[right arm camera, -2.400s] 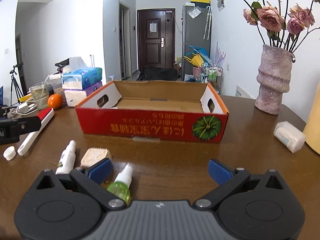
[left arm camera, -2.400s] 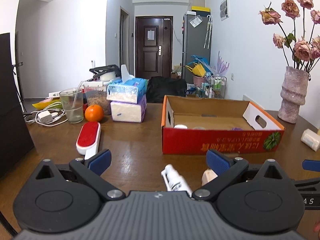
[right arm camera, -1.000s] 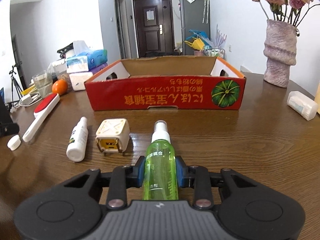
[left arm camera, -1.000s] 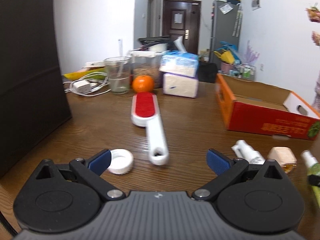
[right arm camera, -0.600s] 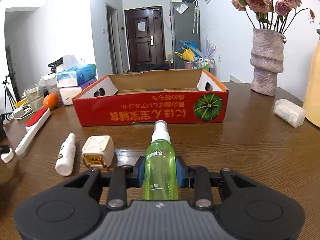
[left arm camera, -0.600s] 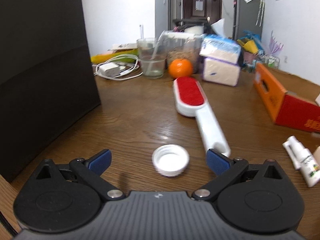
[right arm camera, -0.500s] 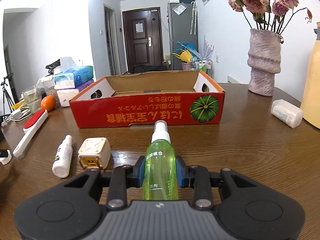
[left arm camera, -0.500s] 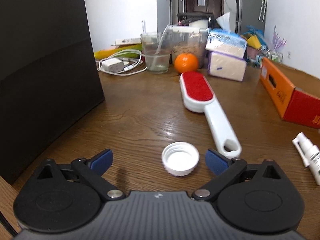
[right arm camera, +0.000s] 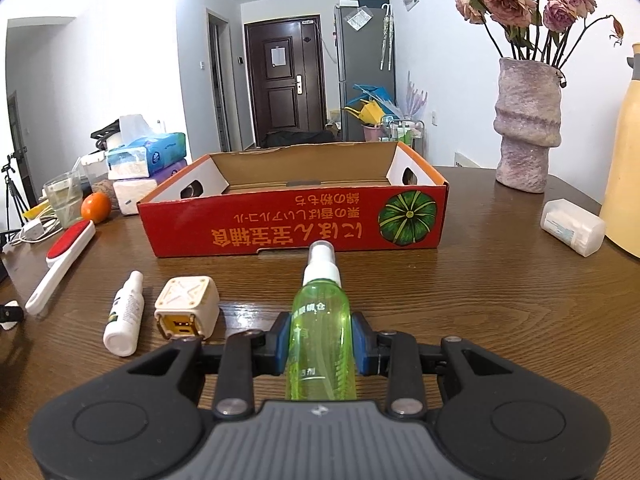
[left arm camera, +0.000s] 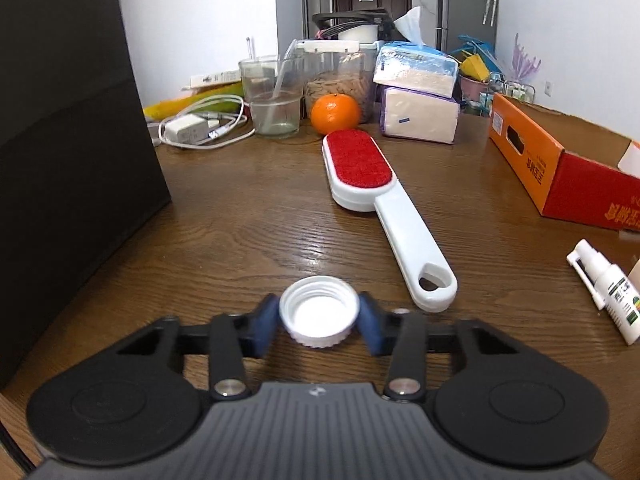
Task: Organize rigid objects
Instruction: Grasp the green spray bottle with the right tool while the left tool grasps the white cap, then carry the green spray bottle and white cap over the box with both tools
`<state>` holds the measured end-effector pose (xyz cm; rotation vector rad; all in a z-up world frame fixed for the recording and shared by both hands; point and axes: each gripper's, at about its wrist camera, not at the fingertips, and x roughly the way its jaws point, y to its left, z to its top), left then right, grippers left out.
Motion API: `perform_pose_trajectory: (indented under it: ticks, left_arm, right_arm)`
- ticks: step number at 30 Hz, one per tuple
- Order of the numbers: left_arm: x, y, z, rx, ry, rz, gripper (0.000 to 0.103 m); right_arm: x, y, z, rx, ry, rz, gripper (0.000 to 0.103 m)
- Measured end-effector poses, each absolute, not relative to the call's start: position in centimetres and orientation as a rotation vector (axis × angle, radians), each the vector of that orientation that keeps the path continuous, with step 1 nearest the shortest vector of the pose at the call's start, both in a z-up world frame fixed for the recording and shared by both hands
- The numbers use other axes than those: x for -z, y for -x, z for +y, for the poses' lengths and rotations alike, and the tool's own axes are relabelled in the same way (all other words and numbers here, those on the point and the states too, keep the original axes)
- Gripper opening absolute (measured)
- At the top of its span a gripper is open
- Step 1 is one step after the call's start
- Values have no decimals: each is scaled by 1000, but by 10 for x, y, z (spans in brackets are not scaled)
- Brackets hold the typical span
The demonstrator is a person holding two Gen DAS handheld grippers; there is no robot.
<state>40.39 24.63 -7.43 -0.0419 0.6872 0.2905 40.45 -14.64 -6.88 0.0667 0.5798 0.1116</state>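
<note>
My left gripper [left arm camera: 319, 326] is shut on a white bottle cap [left arm camera: 319, 310] on the wooden table, open side up. A red and white lint brush [left arm camera: 380, 204] lies just beyond it. My right gripper [right arm camera: 322, 346] is shut on a green spray bottle [right arm camera: 322, 332], nozzle pointing forward, above the table in front of the red cardboard box [right arm camera: 292, 228]. A small white spray bottle [right arm camera: 124, 314] and a cream cube [right arm camera: 187, 306] lie left of it. The white bottle also shows in the left wrist view [left arm camera: 608, 284].
A black box [left arm camera: 60, 140] stands at the left. A glass [left arm camera: 274, 100], an orange [left arm camera: 335, 114], tissue packs [left arm camera: 416, 100] and a charger cable [left arm camera: 200, 126] sit at the back left. A vase [right arm camera: 524, 128], a yellow jug [right arm camera: 624, 160] and a white container [right arm camera: 572, 226] are at the right.
My left gripper has closed its fingers on the white cap. My right gripper still holds the green bottle and has barely moved.
</note>
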Motion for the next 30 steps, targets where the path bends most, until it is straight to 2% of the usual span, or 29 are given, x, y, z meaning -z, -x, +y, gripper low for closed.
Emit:
perform_pose_trajectory:
  ticks: [17, 30]
  left_arm:
    - [62, -390, 240, -349, 66, 610, 41]
    - [42, -377, 199, -291, 111, 553, 41]
  right_arm:
    - [63, -400, -146, -132, -75, 557, 30]
    - [45, -394, -148, -160, -64, 508, 30]
